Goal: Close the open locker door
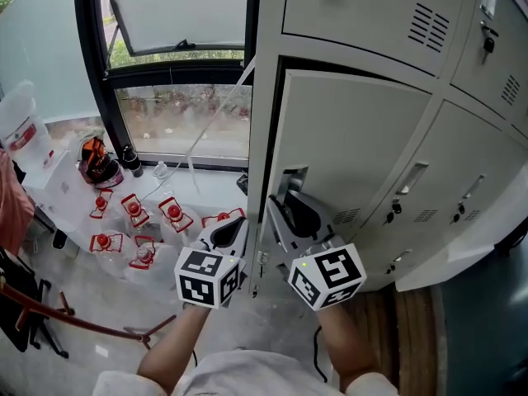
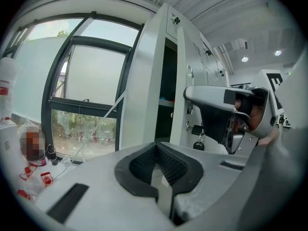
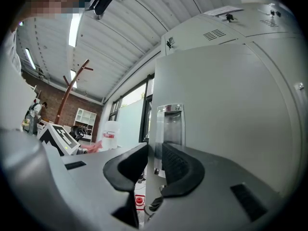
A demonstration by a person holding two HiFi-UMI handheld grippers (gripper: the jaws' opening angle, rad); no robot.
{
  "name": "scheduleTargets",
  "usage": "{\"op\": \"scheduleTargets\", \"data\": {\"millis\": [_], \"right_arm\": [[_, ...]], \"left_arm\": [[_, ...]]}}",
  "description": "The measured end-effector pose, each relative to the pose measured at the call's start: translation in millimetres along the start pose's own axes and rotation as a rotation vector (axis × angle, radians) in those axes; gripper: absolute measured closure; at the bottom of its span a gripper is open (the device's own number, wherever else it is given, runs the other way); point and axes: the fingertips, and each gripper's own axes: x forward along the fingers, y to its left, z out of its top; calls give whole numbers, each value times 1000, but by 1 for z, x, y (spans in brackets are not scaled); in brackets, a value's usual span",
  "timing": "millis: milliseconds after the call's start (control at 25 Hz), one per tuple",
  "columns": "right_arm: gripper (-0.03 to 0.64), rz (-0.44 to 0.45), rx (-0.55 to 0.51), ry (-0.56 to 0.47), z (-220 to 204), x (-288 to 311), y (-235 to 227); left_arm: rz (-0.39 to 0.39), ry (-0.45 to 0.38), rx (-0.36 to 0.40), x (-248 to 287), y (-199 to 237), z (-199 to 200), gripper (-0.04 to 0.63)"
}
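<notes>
The grey locker door stands slightly ajar in the bank of lockers, with a dark gap along its left edge. My right gripper sits on that free edge, next to the recessed handle. In the right gripper view the door's edge fills the space between the two black pads of the right gripper, which lie against both of its faces. My left gripper hangs just left of the door with its tips together and nothing in them. The left gripper faces the locker's dark inside.
Shut lockers continue to the right and above. On the floor to the left lie several red-capped items and a water bottle, below a tilted window. A coat stand's legs cross the floor at the lower left.
</notes>
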Motion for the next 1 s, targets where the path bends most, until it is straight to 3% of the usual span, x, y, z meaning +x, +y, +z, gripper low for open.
{"op": "scheduleTargets", "data": {"millis": [1000], "right_arm": [[558, -83, -37, 11, -8, 46, -28]], "left_arm": [[-21, -5, 11, 25, 37, 9, 589]]}}
